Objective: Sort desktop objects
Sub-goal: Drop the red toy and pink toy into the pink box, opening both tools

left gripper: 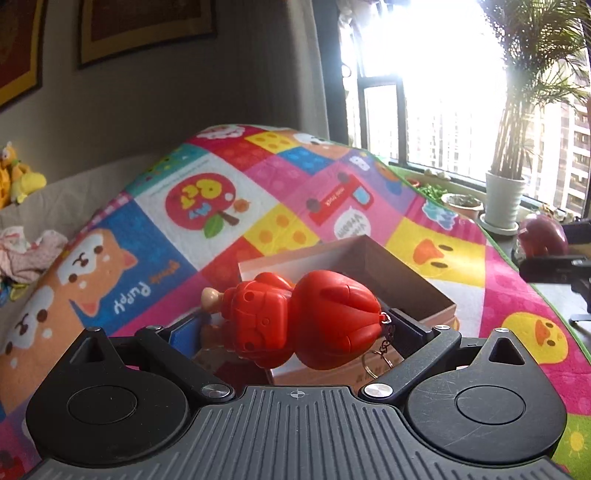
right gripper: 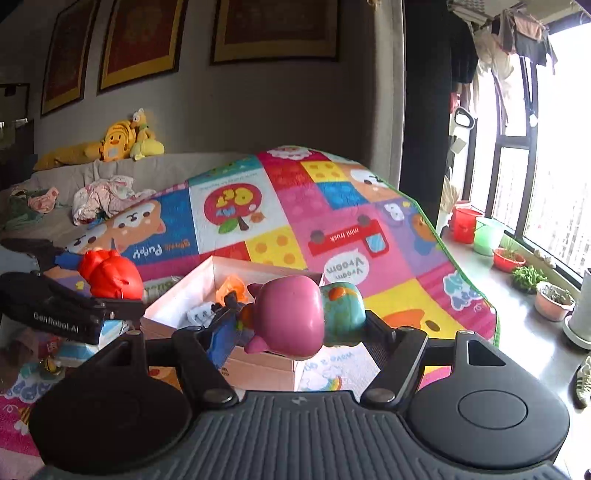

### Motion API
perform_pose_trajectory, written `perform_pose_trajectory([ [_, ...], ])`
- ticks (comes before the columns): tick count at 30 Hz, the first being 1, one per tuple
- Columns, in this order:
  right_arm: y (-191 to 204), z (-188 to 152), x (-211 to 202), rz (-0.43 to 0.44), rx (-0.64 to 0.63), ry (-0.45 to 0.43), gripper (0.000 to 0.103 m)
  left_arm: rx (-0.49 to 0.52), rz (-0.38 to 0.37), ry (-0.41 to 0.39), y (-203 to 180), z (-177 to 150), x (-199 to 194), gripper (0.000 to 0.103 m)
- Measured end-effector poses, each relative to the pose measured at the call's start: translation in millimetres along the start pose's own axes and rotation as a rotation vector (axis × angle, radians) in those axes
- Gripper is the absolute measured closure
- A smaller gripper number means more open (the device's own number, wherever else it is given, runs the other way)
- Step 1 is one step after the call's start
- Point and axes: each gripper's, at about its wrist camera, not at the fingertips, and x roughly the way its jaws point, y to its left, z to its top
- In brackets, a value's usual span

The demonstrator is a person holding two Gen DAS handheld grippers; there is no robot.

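- Red toy [left gripper: 306,317]: plastic figure lying sideways, clamped between the fingers of the left gripper [left gripper: 295,328]; a beige knob pokes out at its left end, a small chain with a key ring [left gripper: 376,363] hangs from its right end.
- Left gripper closed on the red toy, held in the air above the near left part of the box [left gripper: 436,295]. In the right wrist view the same toy [right gripper: 110,275] shows at the left, just left of the box.
- Pink toy [right gripper: 295,314]: figure with a pink head and teal body, lying sideways between the fingers of the right gripper [right gripper: 299,328], both pads pressing on it.
- Right gripper closed on the pink toy, held above the near edge of the box [right gripper: 177,291].
- Box: open, pale pink card, resting on the mat [right gripper: 332,206]; inside, an orange item [right gripper: 232,288] and a white item [right gripper: 201,314], too small to identify.
- Mat: bright patchwork with puppy, apple, truck and duck prints, draped over a raised surface and running far from the box.
- Far left: grey sofa [right gripper: 177,166] with crumpled clothes [right gripper: 107,199] and yellow plush toys [right gripper: 122,142] on its back.
- Wall behind: framed pictures [right gripper: 275,29].
- Right: bright window [right gripper: 565,147], plant pots [right gripper: 552,299] and buckets [right gripper: 465,221] along the sill; a palm [left gripper: 517,129] in a white pot in the left wrist view.
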Motion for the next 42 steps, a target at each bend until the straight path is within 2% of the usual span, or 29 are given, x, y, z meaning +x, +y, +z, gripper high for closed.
perform_pose_trajectory([
  [3,-0.5,-7.5,-2.9,0.009,-0.011,-0.002,0.032,-0.012,-0.010,-0.024,2.8,19.3,12.8,0.001],
  [6,-1.4,-16.1,-2.5,0.010,-0.030,-0.001,0.032,-0.044,-0.043,-0.013,2.1,40.0,33.2,0.001],
  [10,-2.3,-20.6,8.5,0.004,-0.023,0.036,0.032,-0.020,-0.080,-0.041,-10.6,77.8,71.0,0.001],
  [12,-1.6,-21.2,13.1,0.005,-0.015,0.046,0.032,-0.032,-0.115,0.015,-12.4,93.4,95.7,0.000],
  [14,-0.8,-22.0,14.5,0.012,-0.014,0.047,0.032,-0.099,-0.120,0.066,-6.8,95.6,107.7,0.000],
  [16,-1.1,-23.3,16.2,0.014,-0.018,0.049,0.032,-0.159,-0.148,0.079,4.5,84.2,103.5,0.000],
  [19,-2.4,-24.7,22.8,0.004,-0.008,0.072,0.032,-0.175,-0.108,0.054,19.8,54.6,75.6,0.000],
  [22,-2.0,-22.6,31.5,0.006,0.013,0.093,0.032,-0.133,-0.060,0.017,27.0,15.8,33.8,0.000],
  [26,9.3,-7.9,46.4,0.049,0.022,0.110,0.031,-0.051,0.001,0.020,23.0,-37.8,-12.3,0.000],
  [30,23.0,23.2,82.1,0.097,0.067,0.141,0.032,-0.057,0.023,0.025,23.4,-80.1,-44.0,0.000],
  [33,29.6,44.6,113.1,0.043,0.073,0.104,0.031,-0.081,0.036,0.037,32.6,-98.8,-55.3,0.000],
  [36,31.6,59.5,135.5,-0.001,0.083,0.087,0.017,-0.105,0.059,0.066,46.3,-115.2,-61.1,0.000],
  [37,32.8,63.6,140.4,-0.012,0.085,0.091,0.017,-0.107,0.072,0.072,50.1,-120.6,-63.9,0.000],
  [40,44.6,64.9,138.7,0.007,0.079,0.104,0.017,-0.113,0.119,0.085,63.5,-133.5,-69.2,0.000],
  [42,65.4,58.9,128.5,0.051,0.016,0.105,0.017,-0.129,0.152,0.098,72.9,-140.0,-70.1,0.000],
])
